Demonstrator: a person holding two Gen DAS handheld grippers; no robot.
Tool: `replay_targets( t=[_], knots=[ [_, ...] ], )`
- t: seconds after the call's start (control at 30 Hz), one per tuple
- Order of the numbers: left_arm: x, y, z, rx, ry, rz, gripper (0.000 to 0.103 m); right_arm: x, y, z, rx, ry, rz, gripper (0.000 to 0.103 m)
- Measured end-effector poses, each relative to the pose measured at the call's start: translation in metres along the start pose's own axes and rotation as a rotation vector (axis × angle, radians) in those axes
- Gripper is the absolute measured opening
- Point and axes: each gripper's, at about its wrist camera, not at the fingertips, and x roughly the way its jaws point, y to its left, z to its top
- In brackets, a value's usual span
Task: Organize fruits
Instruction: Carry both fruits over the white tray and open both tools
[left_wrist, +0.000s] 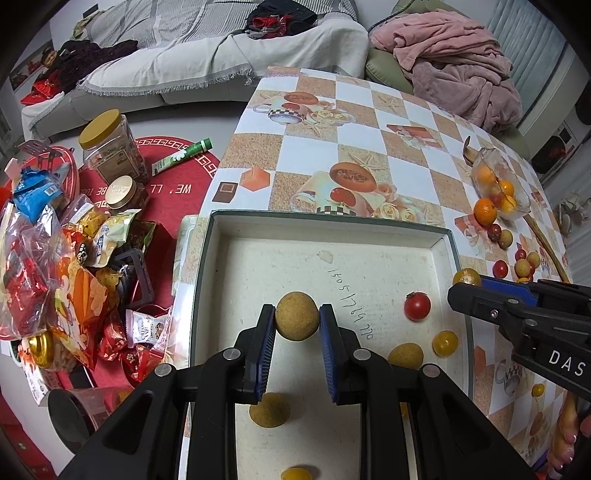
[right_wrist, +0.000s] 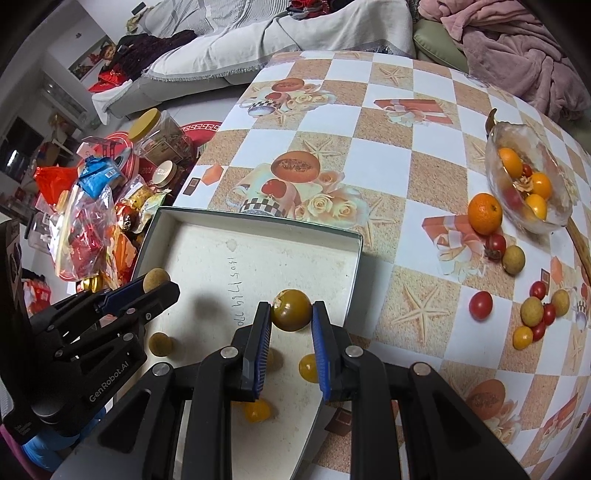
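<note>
Left gripper (left_wrist: 297, 320) grips a longan (left_wrist: 297, 320); right gripper (right_wrist: 291, 314) grips a yellow tomato (right_wrist: 291, 309). Both hang over the tray (left_wrist: 332, 220). Placement step; next, each likely lowers and releases.

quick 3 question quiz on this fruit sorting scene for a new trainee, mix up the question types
1. True or false: the left gripper is shut on a tan longan above the tray.
2. Multiple choice: the right gripper holds A) a red cherry tomato, B) an olive-yellow cherry tomato, C) the orange.
3. Fill in: the orange rests on the table beside the ____ bowl.

Key
1. True.
2. B; the red cherry tomato lies loose in the tray.
3. Glass; the bowl also holds small orange and red fruits.
</note>
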Motion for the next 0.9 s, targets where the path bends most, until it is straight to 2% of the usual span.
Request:
replay_targets(
  t=[0.9],
  knots=[
    [0.034,-0.001,0.011,0.039,0.051,0.055,0.025,0.036,0.0,0.024,-0.051,0.055,-0.015,0.024]
  ],
)
